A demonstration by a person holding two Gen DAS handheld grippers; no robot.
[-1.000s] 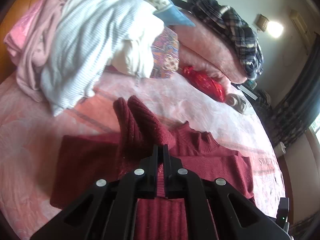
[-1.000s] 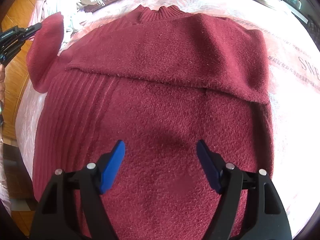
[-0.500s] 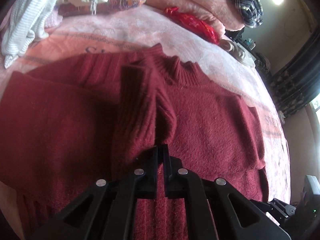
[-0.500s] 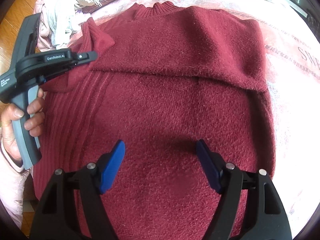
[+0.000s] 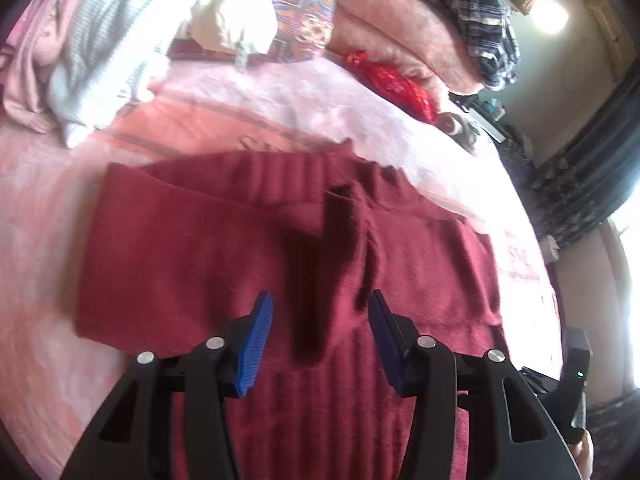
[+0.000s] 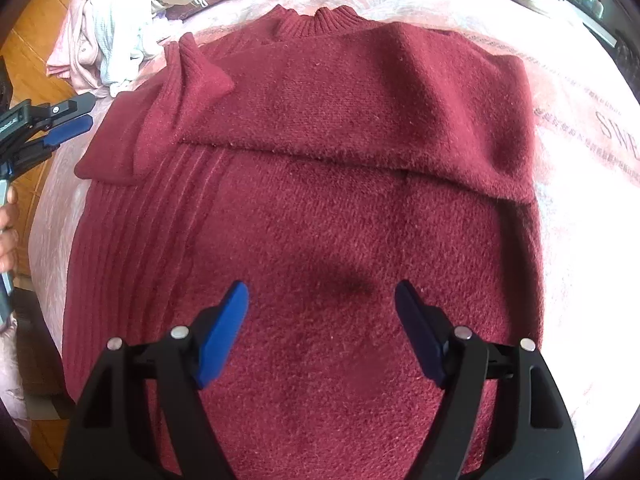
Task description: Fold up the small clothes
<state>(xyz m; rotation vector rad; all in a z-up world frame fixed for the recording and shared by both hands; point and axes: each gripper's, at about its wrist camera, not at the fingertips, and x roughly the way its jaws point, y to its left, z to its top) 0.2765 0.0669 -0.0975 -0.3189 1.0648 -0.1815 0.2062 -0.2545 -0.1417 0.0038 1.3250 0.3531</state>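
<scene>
A dark red knitted sweater (image 6: 340, 220) lies flat on the pink bed cover (image 6: 580, 160), collar at the far end. Its two sleeves are folded in: one (image 6: 168, 136) lies crumpled across the left shoulder, the other (image 6: 400, 112) lies straight across the chest. My left gripper (image 5: 320, 304) hovers above the sweater (image 5: 200, 248) with its jaws opening and nothing between the blue pads. The right wrist view shows it (image 6: 68, 120) just off the sweater's left edge. My right gripper (image 6: 320, 292) hangs open over the lower body of the sweater and holds nothing.
A pile of white and pink clothes (image 5: 100, 32) sits at the far left of the bed. Folded pink blankets (image 5: 400, 28) carry a plaid garment (image 5: 480, 12), with a red bag (image 5: 392, 80) beside them. Wooden floor (image 6: 32, 60) lies left of the bed. A hand (image 6: 6, 232) grips the left tool.
The left gripper carried the sleeve in over the sweater, let it go and opened, then drew back to the left. The sleeve now lies on the sweater. The right gripper kept still.
</scene>
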